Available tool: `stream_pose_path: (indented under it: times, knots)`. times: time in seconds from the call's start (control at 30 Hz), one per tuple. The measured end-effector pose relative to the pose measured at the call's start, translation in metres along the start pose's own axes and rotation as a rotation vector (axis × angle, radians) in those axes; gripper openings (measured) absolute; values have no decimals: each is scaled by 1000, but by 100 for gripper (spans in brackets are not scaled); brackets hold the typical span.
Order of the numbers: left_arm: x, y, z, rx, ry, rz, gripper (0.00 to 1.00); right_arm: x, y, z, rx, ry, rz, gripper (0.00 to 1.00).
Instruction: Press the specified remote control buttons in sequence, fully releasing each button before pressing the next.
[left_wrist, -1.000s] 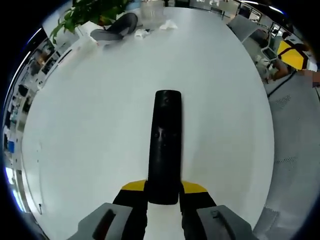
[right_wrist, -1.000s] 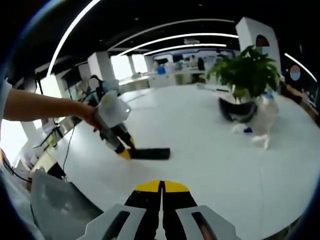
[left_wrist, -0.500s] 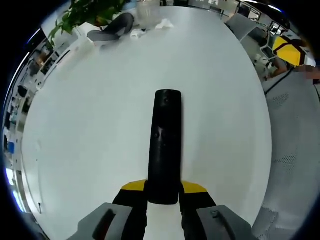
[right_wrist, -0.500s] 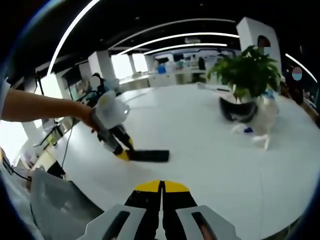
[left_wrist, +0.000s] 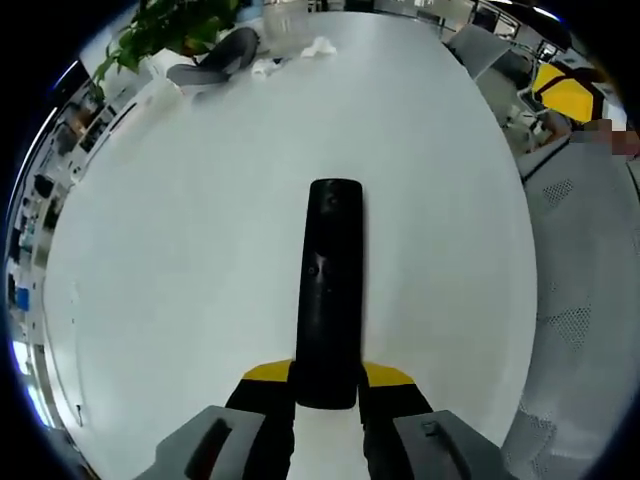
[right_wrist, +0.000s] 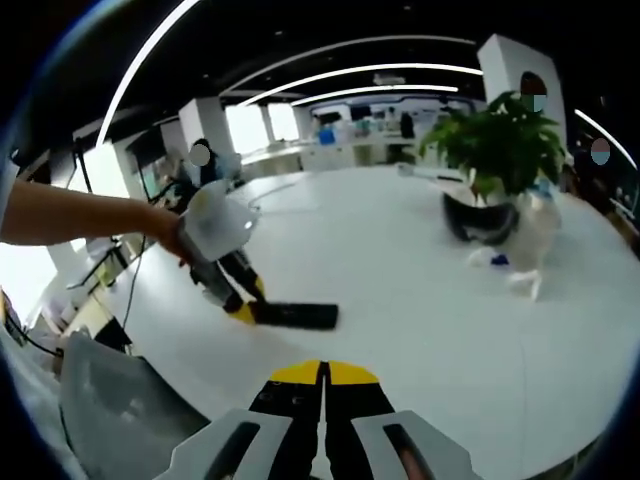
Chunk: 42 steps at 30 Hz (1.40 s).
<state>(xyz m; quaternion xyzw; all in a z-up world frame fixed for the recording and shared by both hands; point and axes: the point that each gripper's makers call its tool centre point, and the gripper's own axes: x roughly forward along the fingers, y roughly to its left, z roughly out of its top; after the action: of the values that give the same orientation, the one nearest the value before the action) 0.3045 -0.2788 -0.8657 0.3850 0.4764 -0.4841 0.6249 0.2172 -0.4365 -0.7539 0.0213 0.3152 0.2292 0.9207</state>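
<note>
A long black remote control (left_wrist: 327, 290) points away from me over the white table (left_wrist: 180, 250), its near end clamped between the yellow-tipped jaws of my left gripper (left_wrist: 327, 385). In the right gripper view the same remote (right_wrist: 292, 315) sticks out level from the left gripper (right_wrist: 242, 310), which a person's hand (right_wrist: 170, 235) holds just above the table. My right gripper (right_wrist: 322, 385) hangs nearer, jaws pressed together with nothing between them, a short way from the remote.
A potted green plant (right_wrist: 495, 150) in a dark pot, a clear bottle (right_wrist: 530, 230) and crumpled white bits stand at the table's far side. Grey chairs (right_wrist: 110, 400) sit along the table edges. Office desks lie beyond.
The left gripper view has turned slightly, shifting the plant and far clutter upward and left. The remote stays gripped the same way. The right gripper is unchanged.
</note>
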Motion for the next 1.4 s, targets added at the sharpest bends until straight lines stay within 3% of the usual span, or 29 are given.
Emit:
stream_pose_path:
  times: [1.4]
  knots:
    - [-2,-32,-6,49,36,-1,23,2,2,-4,-11,26,6,0]
